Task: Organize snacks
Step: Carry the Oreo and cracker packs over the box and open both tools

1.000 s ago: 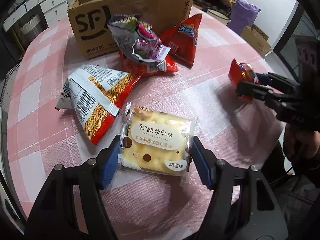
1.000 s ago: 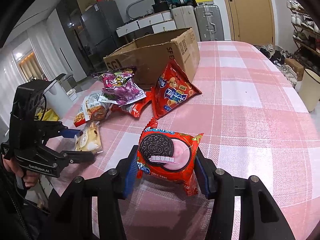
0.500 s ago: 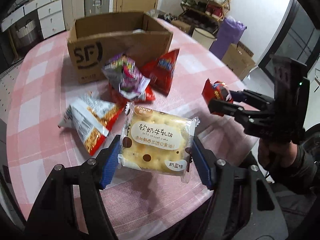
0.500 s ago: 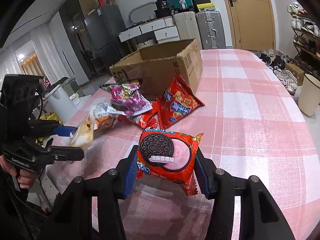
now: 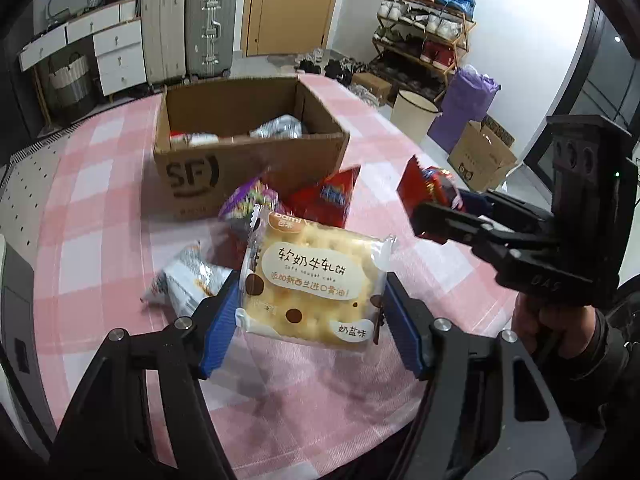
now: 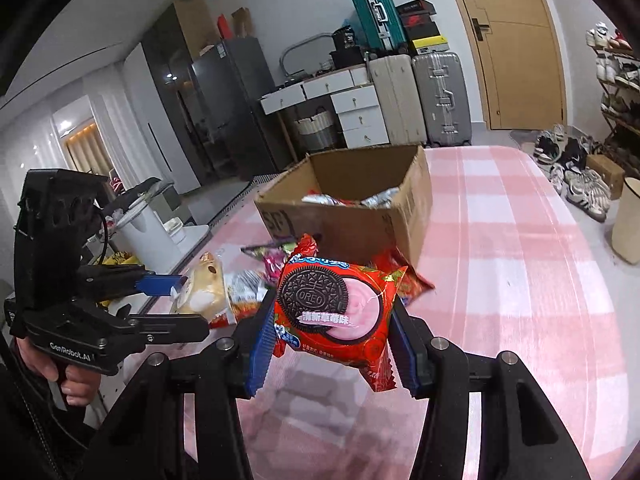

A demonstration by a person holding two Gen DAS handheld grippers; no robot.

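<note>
My left gripper (image 5: 310,316) is shut on a yellow nougat cracker pack (image 5: 312,286), held in the air above the pink checked table (image 5: 100,248). My right gripper (image 6: 332,338) is shut on a red Oreo pack (image 6: 334,312), also lifted off the table. Each gripper shows in the other's view: the right gripper (image 5: 430,216) with the red pack (image 5: 424,188), the left gripper (image 6: 188,300) with the yellow pack (image 6: 202,290). An open cardboard box (image 5: 248,160) stands beyond, with a few packets inside.
Loose snack bags lie in front of the box: a purple bag (image 5: 246,202), a red bag (image 5: 326,196) and a silver noodle bag (image 5: 182,280). Suitcases, drawers, a shoe rack and a bin stand around the table. A person's hand (image 6: 52,364) grips the left handle.
Both grippers have risen off the table with their packs still held. The views now look over the box's rim into its inside, and the loose bags appear smaller and farther below.
</note>
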